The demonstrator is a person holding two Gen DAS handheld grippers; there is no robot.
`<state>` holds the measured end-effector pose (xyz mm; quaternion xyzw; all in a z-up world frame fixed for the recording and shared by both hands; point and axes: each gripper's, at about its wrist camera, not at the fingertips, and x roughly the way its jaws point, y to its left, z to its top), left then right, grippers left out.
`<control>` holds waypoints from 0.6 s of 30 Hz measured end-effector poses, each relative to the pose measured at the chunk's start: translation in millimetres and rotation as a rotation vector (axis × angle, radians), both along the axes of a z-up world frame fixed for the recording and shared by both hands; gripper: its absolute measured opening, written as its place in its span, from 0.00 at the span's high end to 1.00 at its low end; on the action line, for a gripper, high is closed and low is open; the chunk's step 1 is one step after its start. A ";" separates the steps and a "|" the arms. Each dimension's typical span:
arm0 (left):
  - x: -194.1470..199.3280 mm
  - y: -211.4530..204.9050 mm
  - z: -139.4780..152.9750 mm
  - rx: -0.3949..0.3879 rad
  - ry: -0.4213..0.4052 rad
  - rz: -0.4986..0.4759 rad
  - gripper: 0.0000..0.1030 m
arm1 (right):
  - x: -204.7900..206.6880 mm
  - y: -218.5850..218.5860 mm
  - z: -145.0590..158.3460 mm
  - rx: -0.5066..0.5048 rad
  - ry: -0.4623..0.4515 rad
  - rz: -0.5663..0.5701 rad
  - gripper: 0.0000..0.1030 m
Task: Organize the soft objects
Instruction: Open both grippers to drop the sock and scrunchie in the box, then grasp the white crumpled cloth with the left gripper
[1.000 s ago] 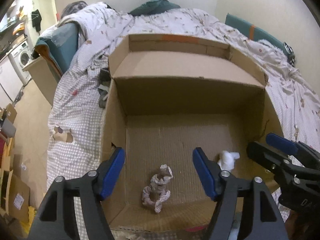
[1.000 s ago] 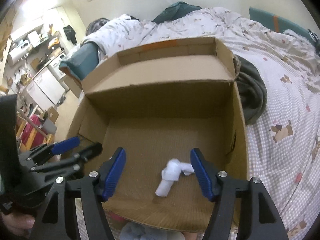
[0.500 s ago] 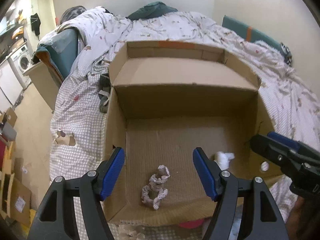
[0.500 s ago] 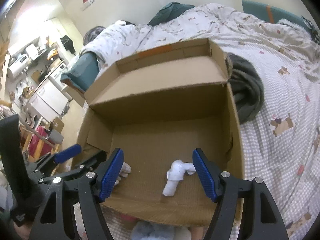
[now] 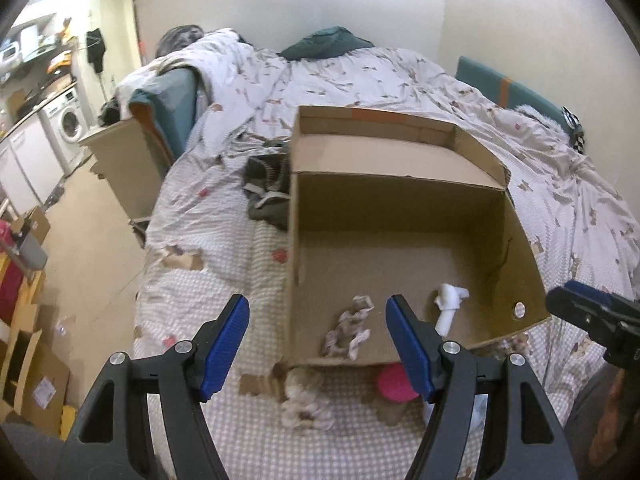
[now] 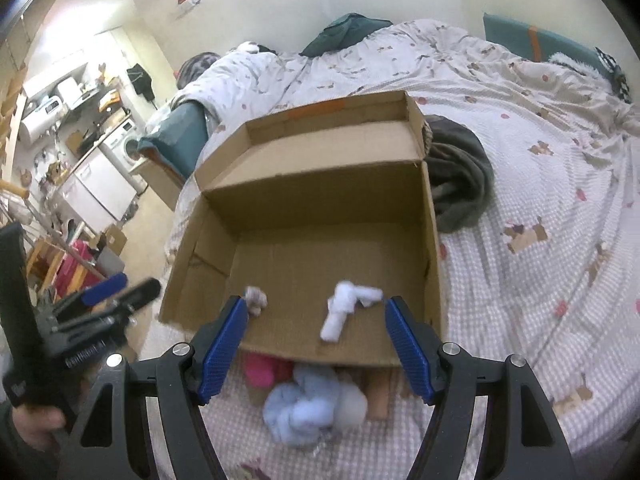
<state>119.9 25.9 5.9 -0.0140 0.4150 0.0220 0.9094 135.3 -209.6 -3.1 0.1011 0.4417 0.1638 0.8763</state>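
Note:
An open cardboard box [image 5: 400,200] [image 6: 320,184] sits on the bed. Inside lie a knotted patterned sock [image 5: 348,330] [image 6: 256,300] and a knotted white sock [image 5: 448,304] [image 6: 344,312]. In front of the box on the bedcover lie a patterned sock bundle [image 5: 304,404], a pink soft item [image 5: 394,384] [image 6: 262,372] and a light blue soft bundle [image 6: 308,404]. My left gripper [image 5: 318,344] is open and empty, held back over the box's near left corner. My right gripper [image 6: 316,348] is open and empty above the box's front edge and the blue bundle.
A dark grey garment [image 6: 460,176] [image 5: 268,188] lies on the bed beside the box. The checked bedcover [image 6: 540,280] spreads to the right. Left of the bed are floor, cardboard boxes [image 5: 32,380] and a washing machine [image 5: 68,124].
Both grippers have pulled back and up from the box, open and empty. The soft items in front of the box have come into view.

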 end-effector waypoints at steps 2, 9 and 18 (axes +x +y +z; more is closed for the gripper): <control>-6.4 6.1 -1.8 -0.006 0.013 0.019 0.34 | -8.7 -2.8 -1.8 0.002 0.008 -0.009 0.27; -20.1 18.7 -14.7 -0.017 0.064 0.081 0.34 | -30.4 -12.7 -14.7 0.022 0.040 -0.064 0.27; -14.1 30.4 -35.5 0.005 0.121 0.159 0.34 | -27.5 -11.3 -24.1 0.025 0.061 -0.081 0.27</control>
